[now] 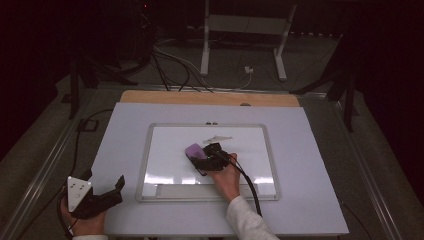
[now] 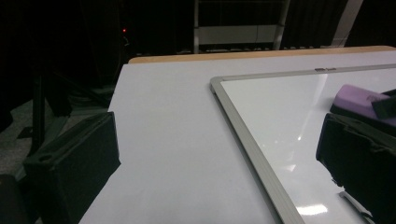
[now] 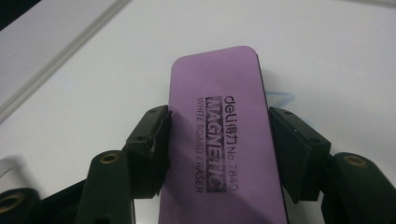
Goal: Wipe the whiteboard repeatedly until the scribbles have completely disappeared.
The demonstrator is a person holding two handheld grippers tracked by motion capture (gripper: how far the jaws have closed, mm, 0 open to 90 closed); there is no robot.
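Note:
A purple whiteboard eraser [image 1: 194,150] lies flat on the whiteboard [image 1: 165,145] near its middle. My right gripper [image 1: 202,159] is shut on the eraser [image 3: 224,140], its two black jaws pressing the long sides. The eraser [image 2: 357,98] also shows at the right edge of the left gripper view. A faint blue mark [image 3: 280,97] shows on the board just right of the eraser, and grey smears [image 1: 216,137] lie a little beyond it. My left gripper [image 1: 104,187] is open over the table's front left corner, off the board, with nothing between its jaws.
The whiteboard's metal frame [image 2: 243,135] and a marker tray [image 1: 185,190] along its near edge sit on the white tabletop [image 1: 120,135]. A wooden strip [image 1: 210,98] runs along the table's far edge. Cables and a stand's legs [image 1: 242,50] lie on the floor beyond.

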